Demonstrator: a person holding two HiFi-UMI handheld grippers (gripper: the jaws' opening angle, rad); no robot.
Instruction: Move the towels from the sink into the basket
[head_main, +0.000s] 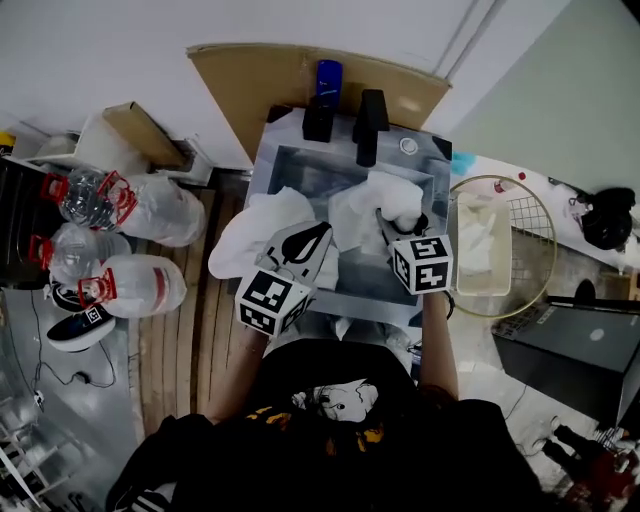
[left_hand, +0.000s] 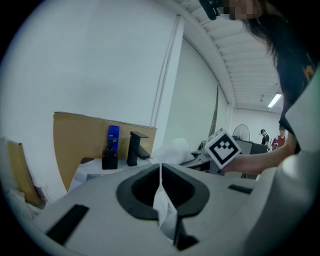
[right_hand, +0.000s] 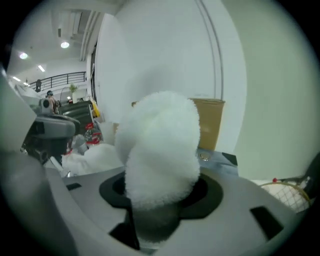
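Note:
A steel sink (head_main: 300, 170) sits in the middle of the head view. My left gripper (head_main: 305, 245) is shut on a thin white towel (head_main: 250, 232) that hangs over the sink's left rim. In the left gripper view a strip of that towel (left_hand: 164, 202) is pinched between the shut jaws of the left gripper (left_hand: 161, 167). My right gripper (head_main: 395, 222) is shut on a fluffy white towel (head_main: 380, 200) lifted above the basin. That towel (right_hand: 160, 140) bulges out of the right gripper (right_hand: 161, 180). A round wire basket (head_main: 500, 178) stands right of the sink, with a pale towel (head_main: 483, 235) inside.
A black faucet (head_main: 368, 125), a black dispenser (head_main: 318, 118) and a blue bottle (head_main: 328, 78) stand at the sink's back, with a cardboard sheet (head_main: 250, 80) behind them. Water jugs (head_main: 130, 285) and shoes (head_main: 80, 325) lie on the floor at left. A dark box (head_main: 580, 360) stands at right.

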